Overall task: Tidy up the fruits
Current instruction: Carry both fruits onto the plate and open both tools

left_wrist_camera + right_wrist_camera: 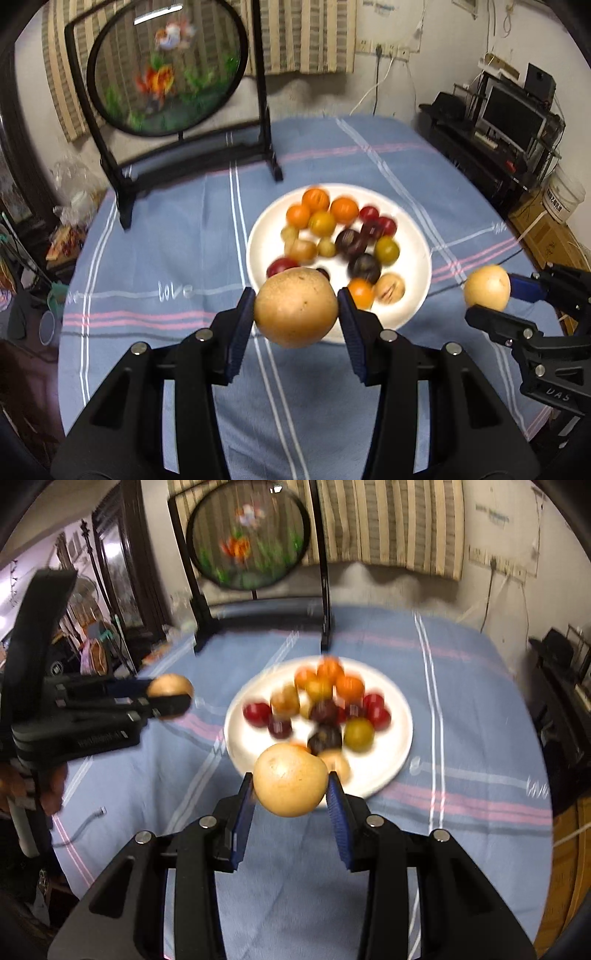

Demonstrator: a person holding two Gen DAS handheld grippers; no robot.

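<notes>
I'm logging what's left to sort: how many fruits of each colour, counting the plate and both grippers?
Orange fruits: 4
Red fruits: 3
Dark purple fruits: 4, one mostly hidden
Yellow, olive or tan fruits on the plate: 6
Large tan fruits held, one each in left gripper and right gripper: 2
Total: 19, approximate given blur

Two tan pears [295,308] [290,780] gripped above the heaped fruit plate [413,236].

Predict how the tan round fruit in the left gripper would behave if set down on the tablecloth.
The fruit looks near-spherical, so it would probably roll. Its skin looks smooth, so it might slip between the left gripper's pads. It seems firm: no denting shows.
</notes>
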